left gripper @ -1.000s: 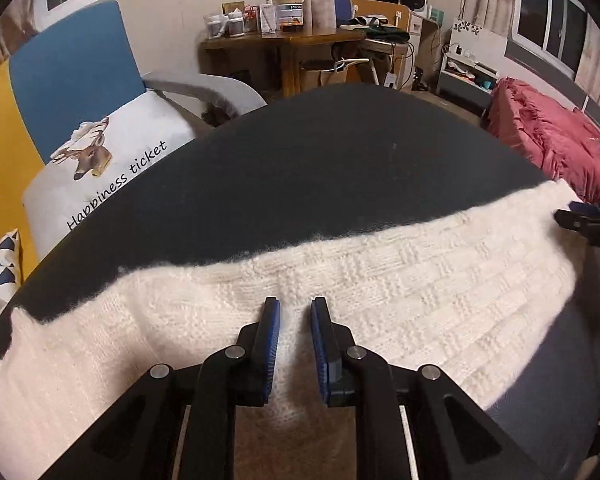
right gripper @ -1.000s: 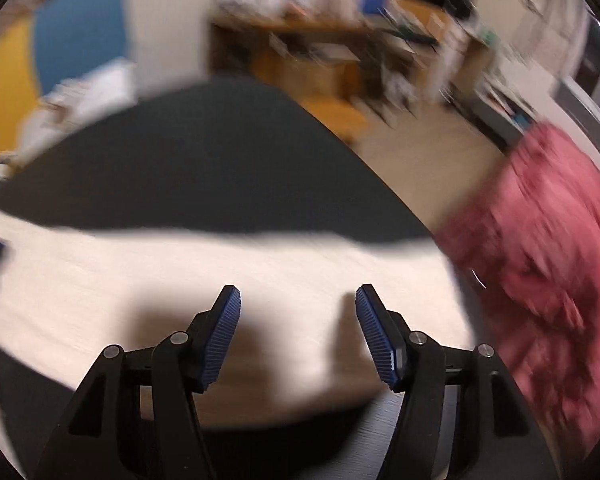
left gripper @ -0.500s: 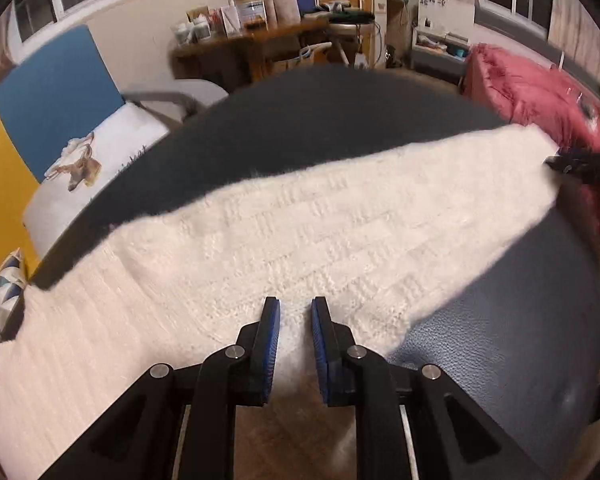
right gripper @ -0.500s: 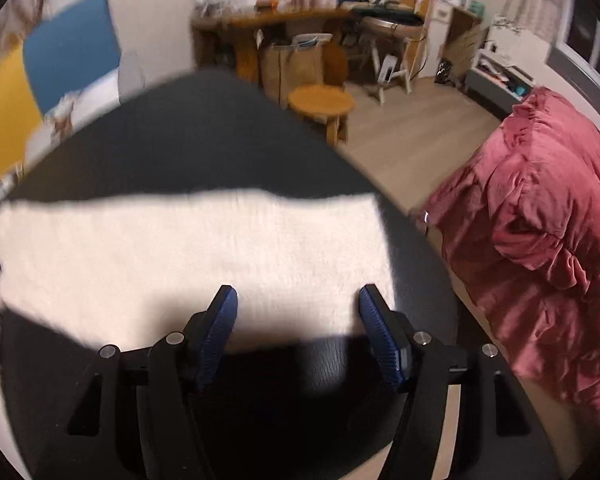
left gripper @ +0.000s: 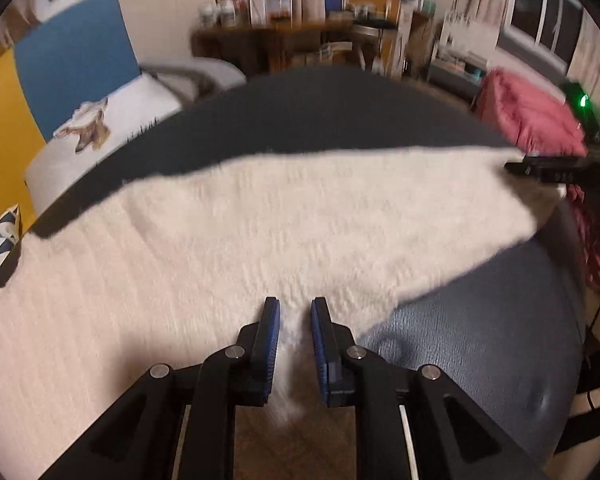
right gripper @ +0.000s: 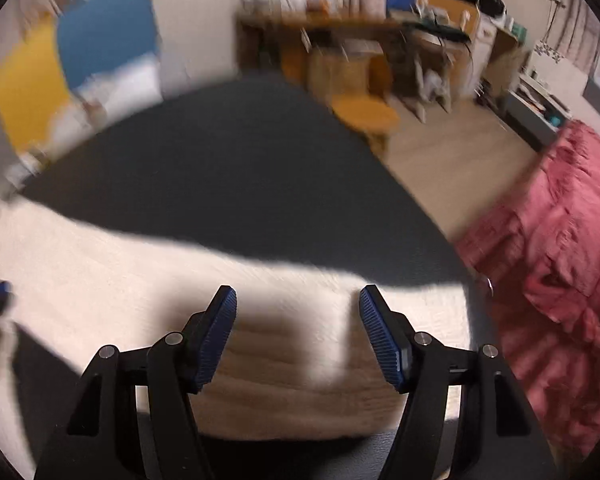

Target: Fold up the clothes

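A cream knitted sweater (left gripper: 228,240) lies spread across the dark round padded surface (left gripper: 324,112). Crumpled red bedding (right gripper: 556,248) sits just beside, right. A cluttered wooden desk (left gripper: 284,36) stands behind. The left gripper (left gripper: 295,312) pinches a sweater fold. The right gripper (right gripper: 298,300) hangs spread above the sweater, pads clear.

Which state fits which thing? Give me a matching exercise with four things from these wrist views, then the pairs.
1. left gripper
2. right gripper
3. cream knit
4. red blanket

a. heaped to the right of the dark surface
b. jaws wide, nothing between the pads
c. spread across the dark surface
d. jaws narrow, pinching a fold of fabric

Pairs: 1-d, 2-b, 3-c, 4-a
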Tool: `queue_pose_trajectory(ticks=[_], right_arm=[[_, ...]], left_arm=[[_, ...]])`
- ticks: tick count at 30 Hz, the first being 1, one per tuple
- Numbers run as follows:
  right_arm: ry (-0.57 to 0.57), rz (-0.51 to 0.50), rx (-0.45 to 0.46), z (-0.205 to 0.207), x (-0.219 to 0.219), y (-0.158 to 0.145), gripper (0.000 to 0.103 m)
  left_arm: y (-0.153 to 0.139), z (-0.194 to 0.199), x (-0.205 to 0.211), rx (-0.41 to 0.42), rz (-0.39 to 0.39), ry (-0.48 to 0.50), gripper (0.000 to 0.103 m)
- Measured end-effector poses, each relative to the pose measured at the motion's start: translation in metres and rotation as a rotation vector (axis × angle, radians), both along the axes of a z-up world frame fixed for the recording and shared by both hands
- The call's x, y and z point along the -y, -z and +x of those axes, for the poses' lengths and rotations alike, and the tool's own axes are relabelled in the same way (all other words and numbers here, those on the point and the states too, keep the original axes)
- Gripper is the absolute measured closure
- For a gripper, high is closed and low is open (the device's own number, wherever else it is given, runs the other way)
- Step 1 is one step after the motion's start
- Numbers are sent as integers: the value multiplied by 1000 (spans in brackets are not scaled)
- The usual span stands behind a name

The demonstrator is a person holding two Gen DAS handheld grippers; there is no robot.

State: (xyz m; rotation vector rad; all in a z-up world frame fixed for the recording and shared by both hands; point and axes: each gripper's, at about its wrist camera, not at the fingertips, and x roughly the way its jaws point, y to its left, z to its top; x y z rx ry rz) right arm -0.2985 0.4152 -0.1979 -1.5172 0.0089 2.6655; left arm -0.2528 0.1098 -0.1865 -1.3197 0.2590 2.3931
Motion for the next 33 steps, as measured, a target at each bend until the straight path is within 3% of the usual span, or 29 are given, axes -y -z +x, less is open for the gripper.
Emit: queue_pose_trajectory(ticks=[4,7,10,14,17,19,23,26,28,32,33], right_arm=[[41,-31,-19,3,-5,-3,34],[22,-52,-75,13,14,-21,32],[-139,-147,-130,30,67,-38,32],[-303,-126,-103,39,148,-35,32],[-301,-52,-31,30,176,-11,32],[-298,-3,-27,32,186,0,31],[-258,-50,-32,28,186,-13,31],[-336,-102,-109,32,208,-39,29],[-429,-82,-119,29,238,-44,29],[-500,73,-8,13,281,-10,30],[-491,62,-14,12,277,-6,29]], left_arm=[[-21,4,33,17,170,-99,88],[-31,21,67,-12,211,-168,88],[-27,39,87,-17,177,-207,88],[-8,57,98,9,118,-237,88],[0,67,97,1,89,-231,87],[-3,68,99,13,114,-242,88],[-15,76,106,2,198,-232,87],[-15,83,102,-5,182,-193,87],[-10,87,102,8,171,-186,87],[1,99,104,4,157,-172,87],[0,100,107,8,170,-171,87]])
